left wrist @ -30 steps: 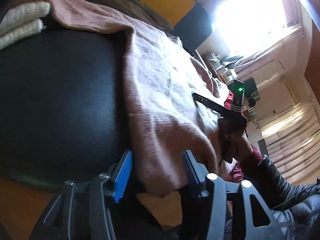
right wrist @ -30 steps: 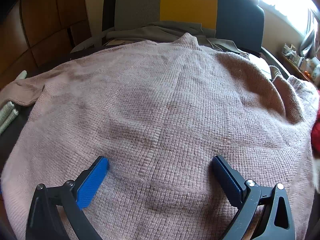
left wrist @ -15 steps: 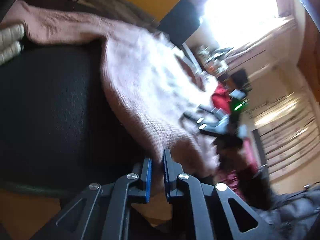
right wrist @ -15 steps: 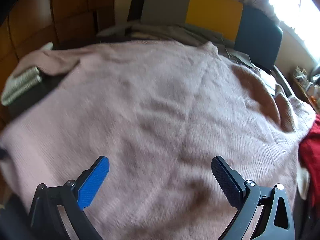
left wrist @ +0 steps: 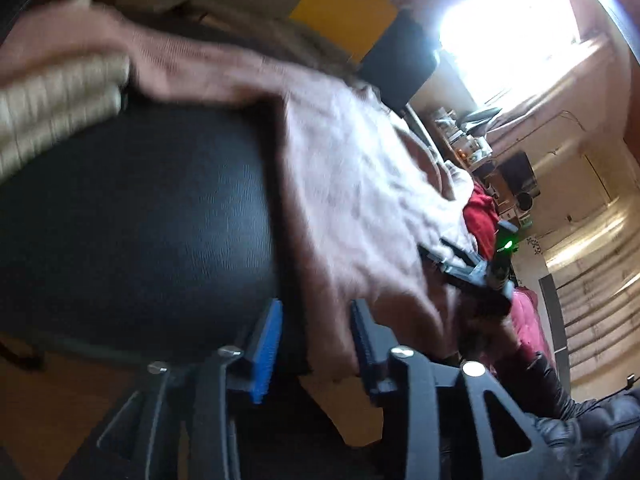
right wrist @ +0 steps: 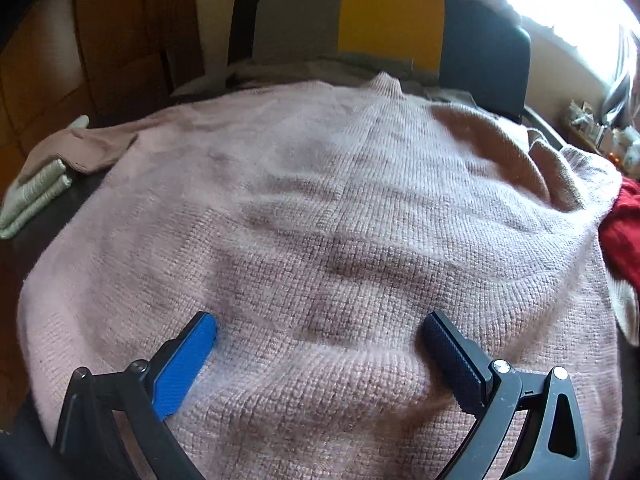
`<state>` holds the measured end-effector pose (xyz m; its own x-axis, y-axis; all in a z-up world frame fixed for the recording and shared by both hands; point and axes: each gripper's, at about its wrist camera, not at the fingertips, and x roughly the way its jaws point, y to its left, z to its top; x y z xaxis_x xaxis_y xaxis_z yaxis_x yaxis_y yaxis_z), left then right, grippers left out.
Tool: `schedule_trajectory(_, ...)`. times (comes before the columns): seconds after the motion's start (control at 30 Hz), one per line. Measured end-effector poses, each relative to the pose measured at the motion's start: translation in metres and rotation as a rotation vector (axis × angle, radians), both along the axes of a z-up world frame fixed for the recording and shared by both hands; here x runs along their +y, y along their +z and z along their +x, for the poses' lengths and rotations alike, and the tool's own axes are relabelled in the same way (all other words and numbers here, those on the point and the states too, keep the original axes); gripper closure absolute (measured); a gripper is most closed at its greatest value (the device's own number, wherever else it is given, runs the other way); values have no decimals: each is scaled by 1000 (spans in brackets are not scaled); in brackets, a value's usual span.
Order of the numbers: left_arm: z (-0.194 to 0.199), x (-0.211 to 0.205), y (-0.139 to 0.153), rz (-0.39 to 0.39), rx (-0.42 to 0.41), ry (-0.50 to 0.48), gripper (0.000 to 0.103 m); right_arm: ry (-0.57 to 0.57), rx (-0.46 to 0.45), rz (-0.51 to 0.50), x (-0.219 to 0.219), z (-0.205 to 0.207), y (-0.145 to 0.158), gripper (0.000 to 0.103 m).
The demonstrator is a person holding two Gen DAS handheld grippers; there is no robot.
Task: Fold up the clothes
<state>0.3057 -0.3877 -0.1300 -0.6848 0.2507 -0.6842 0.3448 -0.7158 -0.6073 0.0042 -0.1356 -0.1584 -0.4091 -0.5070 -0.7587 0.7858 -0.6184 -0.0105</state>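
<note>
Left gripper point(left wrist: 316, 340), jaws just reopened astride the pink sweater point(right wrist: 320, 220)'s near-left hem, and wide-open, empty right gripper point(right wrist: 320, 356) should grip hem corners evenly before folding.

The sweater point(right wrist: 340, 216) is pink knitted wool, fuzzy and matt, with a visible ribbed weave. It lies on a seat point(left wrist: 132, 216) of black leather-like material with a fine grain and slight sheen. A folded cream knit point(right wrist: 32, 196) looks coarse and ribbed. The red cloth point(right wrist: 620, 232) is matt.
</note>
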Motion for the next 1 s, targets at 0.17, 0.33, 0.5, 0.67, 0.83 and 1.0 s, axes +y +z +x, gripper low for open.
schedule_trajectory(0.17, -4, 22, -26, 15, 12, -32, 52, 3, 0, -17, 1, -1, -1, 0)
schedule_trajectory(0.33, -27, 39, -31, -3, 76, -35, 51, -2, 10, -27, 3, 1, -1, 0)
schedule_trajectory(0.5, -46, 57, -29, -110, 51, -50, 54, -5, 13, -25, 3, 3, 0, 0)
schedule_trajectory(0.67, -52, 47, -20, -75, -3, -41, 95, -12, 9, -5, 3, 5, 3, 0)
schedule_trajectory(0.83, -34, 20, 42, 74, 219, -89, 95, 3, -73, 84, -4, 7, 16, 0)
schedule_trajectory(1.0, -29, 7, 82, 136, 293, -152, 100, 77, -35, 121, -7, 28, 19, 0)
